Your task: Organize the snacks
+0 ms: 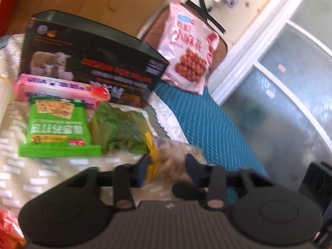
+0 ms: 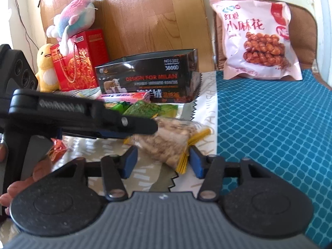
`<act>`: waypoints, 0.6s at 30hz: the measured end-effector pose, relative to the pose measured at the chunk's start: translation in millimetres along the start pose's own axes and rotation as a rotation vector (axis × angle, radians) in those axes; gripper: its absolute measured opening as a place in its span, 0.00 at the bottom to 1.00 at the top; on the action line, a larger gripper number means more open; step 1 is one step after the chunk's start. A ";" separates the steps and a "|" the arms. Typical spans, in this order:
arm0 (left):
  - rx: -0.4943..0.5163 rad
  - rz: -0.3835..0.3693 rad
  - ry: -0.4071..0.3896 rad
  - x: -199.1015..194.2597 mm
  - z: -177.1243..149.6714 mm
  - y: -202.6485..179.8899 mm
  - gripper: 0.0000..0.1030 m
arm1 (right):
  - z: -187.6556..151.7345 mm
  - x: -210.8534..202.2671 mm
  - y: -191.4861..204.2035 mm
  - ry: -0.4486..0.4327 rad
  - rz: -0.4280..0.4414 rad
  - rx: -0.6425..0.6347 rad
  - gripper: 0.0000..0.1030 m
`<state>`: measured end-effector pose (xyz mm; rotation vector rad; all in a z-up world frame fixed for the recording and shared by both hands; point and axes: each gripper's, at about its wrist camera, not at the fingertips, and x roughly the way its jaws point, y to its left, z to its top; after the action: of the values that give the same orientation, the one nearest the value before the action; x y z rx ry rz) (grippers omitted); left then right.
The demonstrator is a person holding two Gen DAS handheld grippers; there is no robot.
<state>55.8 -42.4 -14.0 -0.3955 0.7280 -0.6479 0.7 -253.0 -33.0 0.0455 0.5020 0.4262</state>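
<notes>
My left gripper [image 1: 166, 166] had clamped the snack bag [image 2: 166, 143] from its left end. My right gripper [image 2: 164, 159] straddled the bag's near, yellow-edged end, pads not yet pressing. The bag lay on the bed sheet [image 2: 145, 180], long axis slanting left-far to right-near.

My left gripper [image 1: 167, 170], black with dark blue pads, points slightly downward, its jaws drawn close. In the right wrist view it reaches in from the left, side-on. My right gripper [image 2: 162, 160], the same build, points slightly downward too, jaws partly apart. My bare fingers [image 2: 14, 191] curl round the left handle.
</notes>
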 end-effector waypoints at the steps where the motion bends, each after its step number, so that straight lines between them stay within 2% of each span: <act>1: 0.016 0.000 -0.015 -2.5 -1.0 -2.3 0.33 | 0.0 -1.7 -0.7 -0.011 0.002 0.004 0.45; 3: 0.046 -0.014 -0.054 -9.7 -3.5 -6.9 0.33 | -0.1 -4.8 -0.3 -0.029 0.002 0.001 0.44; 4: 0.064 -0.014 -0.078 -14.6 -5.0 -10.4 0.33 | -1.7 -14.6 5.1 -0.085 -0.004 0.002 0.43; 6: 0.078 -0.006 -0.119 -26.1 -4.6 -17.1 0.34 | 1.9 -21.6 14.0 -0.133 -0.004 -0.007 0.43; 10: 0.093 -0.001 -0.214 -52.5 24.8 -20.9 0.35 | 42.1 -17.3 23.2 -0.209 0.040 -0.055 0.43; 14: 0.106 0.111 -0.253 -55.7 78.4 -10.6 0.38 | 99.4 30.6 30.9 -0.192 0.089 -0.096 0.46; 16: 0.074 0.168 -0.237 -45.2 104.4 4.7 0.41 | 120.1 62.5 38.7 -0.163 0.060 -0.118 0.49; 18: 0.056 0.203 -0.180 -30.5 123.1 20.1 0.46 | 133.1 92.0 46.3 -0.106 -0.009 -0.156 0.58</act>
<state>134.9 6.5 74.5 -0.3190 0.5686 -0.4338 119.0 -165.3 48.4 -0.0841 0.3632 0.4506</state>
